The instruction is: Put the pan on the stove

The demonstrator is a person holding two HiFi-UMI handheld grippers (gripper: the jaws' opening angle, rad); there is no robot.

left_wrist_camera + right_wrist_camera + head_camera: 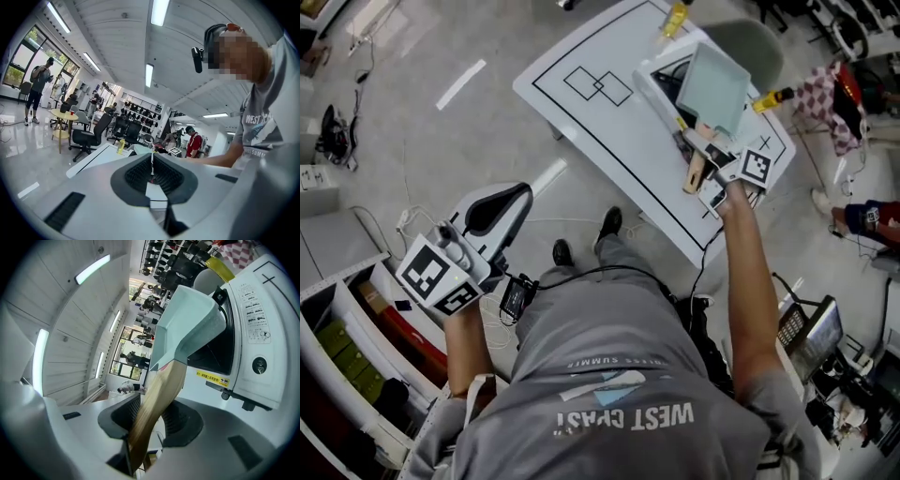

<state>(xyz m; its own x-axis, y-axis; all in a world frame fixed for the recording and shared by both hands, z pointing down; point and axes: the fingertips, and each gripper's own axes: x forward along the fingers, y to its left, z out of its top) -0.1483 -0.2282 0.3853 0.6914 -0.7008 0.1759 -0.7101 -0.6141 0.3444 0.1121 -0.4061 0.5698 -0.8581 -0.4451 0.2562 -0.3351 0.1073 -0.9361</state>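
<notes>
A pale green square pan (pixel 712 89) with a wooden handle (pixel 696 172) hangs tilted over the white stove (pixel 649 82) on the white table (pixel 581 122). My right gripper (pixel 705 155) is shut on that handle. In the right gripper view the handle (pixel 157 404) runs up between the jaws of the right gripper (pixel 150 420) to the pan (pixel 187 329), with the stove (pixel 253 333) and its control panel close beside it. My left gripper (pixel 508 202) hangs off the table at the lower left, above the floor. The left gripper (pixel 151 171) has its pads together with nothing between them.
A yellow bottle (pixel 675 17) stands at the table's far end and a yellow-handled item (pixel 773 97) lies beside the stove. A grey-green chair (pixel 750 47) and a checked cloth (pixel 825 103) are beyond the table. Shelves (pixel 356 356) stand at my lower left.
</notes>
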